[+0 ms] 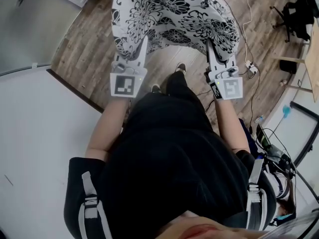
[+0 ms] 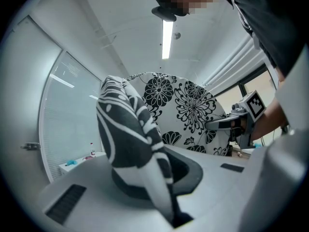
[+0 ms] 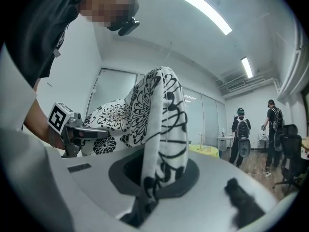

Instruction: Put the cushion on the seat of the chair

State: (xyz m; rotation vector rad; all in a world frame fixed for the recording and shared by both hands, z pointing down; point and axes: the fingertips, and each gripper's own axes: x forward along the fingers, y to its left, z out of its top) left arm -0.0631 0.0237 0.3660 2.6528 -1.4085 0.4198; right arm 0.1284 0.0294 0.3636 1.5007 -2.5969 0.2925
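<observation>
Both bare forearms point(image 1: 107, 128) reach forward, side by side. Left claw point(image 1: 142, 46) and right claw point(image 1: 210, 49) point slightly down, each with jaws clamped on the near edge of the white black-flowered fabric cushion point(image 1: 172, 14).

Open floor point(image 1: 89, 44) ahead, cables point(image 1: 247, 24) at right

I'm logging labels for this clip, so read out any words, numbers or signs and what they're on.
No readable words or numbers anywhere.
On the left gripper and right gripper: square marker patterns, no letters.
On the cushion: floral print only.
</observation>
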